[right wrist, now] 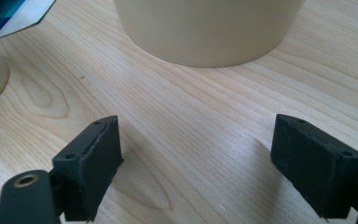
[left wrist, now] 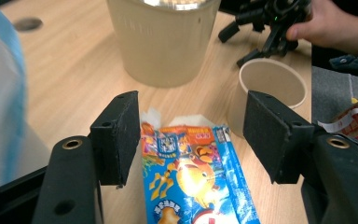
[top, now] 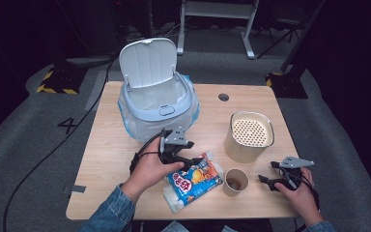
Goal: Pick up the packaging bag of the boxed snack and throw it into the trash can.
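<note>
Bin (top: pixel 157 99) lid up and bag-lined, cup (top: pixel 235 182) brown-stained inside, both tongs released.

The left gripper (left wrist: pixel 191 135) has its jaws apart astride the top of the snack packet (left wrist: pixel 193 177), with a gap on each side of the packet. Directly ahead of it the small paper cup (left wrist: pixel 272 86) and the large beige container (left wrist: pixel 163 42) block the way. Beside it, the bagged bin (top: pixel 157 104) with raised lid closes off that side. The right gripper (right wrist: pixel 196 158) has its jaws apart over bare table (right wrist: pixel 177 116); the large container's wall stands ahead, with the small cup near its left jaw.
</note>
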